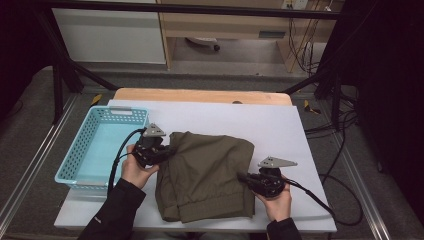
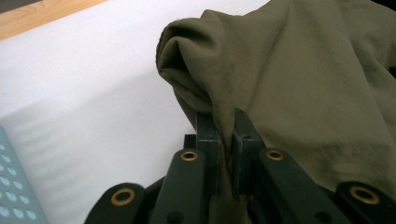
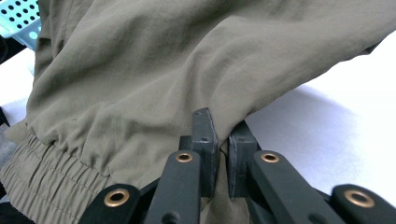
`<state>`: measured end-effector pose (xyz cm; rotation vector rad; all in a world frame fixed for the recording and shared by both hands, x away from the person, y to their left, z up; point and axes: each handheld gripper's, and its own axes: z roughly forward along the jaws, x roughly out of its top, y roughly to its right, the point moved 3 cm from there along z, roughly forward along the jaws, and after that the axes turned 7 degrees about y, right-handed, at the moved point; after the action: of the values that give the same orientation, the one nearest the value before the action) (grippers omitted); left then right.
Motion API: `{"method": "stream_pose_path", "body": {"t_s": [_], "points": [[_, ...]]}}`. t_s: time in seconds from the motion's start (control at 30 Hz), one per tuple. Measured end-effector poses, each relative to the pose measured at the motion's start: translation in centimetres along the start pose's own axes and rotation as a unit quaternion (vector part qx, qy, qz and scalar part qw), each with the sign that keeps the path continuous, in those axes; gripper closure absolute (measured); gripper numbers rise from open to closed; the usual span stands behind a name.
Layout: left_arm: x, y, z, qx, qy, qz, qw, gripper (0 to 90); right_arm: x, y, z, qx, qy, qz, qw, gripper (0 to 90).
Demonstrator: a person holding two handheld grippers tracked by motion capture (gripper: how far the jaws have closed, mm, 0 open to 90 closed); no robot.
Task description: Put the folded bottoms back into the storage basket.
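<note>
Here, an olive-green garment [image 1: 207,175] lies folded on the white sheet [image 1: 280,125] covering the worktop, a little toward the person's side and just right of a light-blue perforated basket [image 1: 102,147] that sits at the sheet's left edge. The left tongs [image 1: 167,152] are clamped on the garment's left edge; in the left gripper view the cloth [image 2: 299,84] is pinched between the two black jaws and rises from them in a bunched fold. The right tongs [image 1: 244,176] are clamped on the garment's right edge, and the right gripper view shows fabric [image 3: 187,70] pressed between the closed jaws, with the gathered elastic band [image 3: 51,172] of the garment at lower left. A dark-sleeved hand [image 1: 134,170] grips the left tool beside the basket; the other hand [image 1: 276,200] holds the right tool near the worktop's front edge. A strip of bare wood [image 1: 200,95] shows at the far side of the worktop.
</note>
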<state>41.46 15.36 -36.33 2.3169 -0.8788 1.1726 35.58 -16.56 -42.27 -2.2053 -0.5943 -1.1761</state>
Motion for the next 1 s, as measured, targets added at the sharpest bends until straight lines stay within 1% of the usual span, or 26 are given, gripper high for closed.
{"method": "stream_pose_path", "body": {"t_s": [0.23, 0.4, 0.47, 0.6, 0.73, 1.0], "points": [[0.4, -0.1, -0.5, -0.001, 0.0, 0.005, 1.0, 84.0, 0.3, -0.2, 0.1, 0.001, 0.005, -0.001, 1.0, 85.0], [0.5, -0.2, -0.8, 0.001, 0.0, 0.006, 1.0, 84.0, 0.6, -0.4, 0.2, 0.003, 0.009, -0.002, 1.0, 85.0], [0.6, -0.3, -1.1, 0.002, 0.002, 0.007, 1.0, 84.0, 0.7, -0.6, 0.2, 0.004, 0.01, -0.003, 0.9999, 85.0], [0.8, -0.5, -1.5, 0.004, 0.009, 0.005, 0.9999, 84.0, 1.0, -0.8, 0.4, 0.005, 0.014, -0.006, 0.9999, 85.0], [0.9, -0.7, -2.0, 0.007, 0.01, 0.006, 0.9999, 84.0, 1.4, -1.2, 0.5, 0.008, 0.015, -0.009, 0.9998, 85.0], [1.3, -1.0, -3.2, 0.011, 0.023, 0.007, 0.9996, 84.1, 2.1, -1.8, 0.8, 0.011, 0.02, -0.014, 0.9996, 85.0]]}}
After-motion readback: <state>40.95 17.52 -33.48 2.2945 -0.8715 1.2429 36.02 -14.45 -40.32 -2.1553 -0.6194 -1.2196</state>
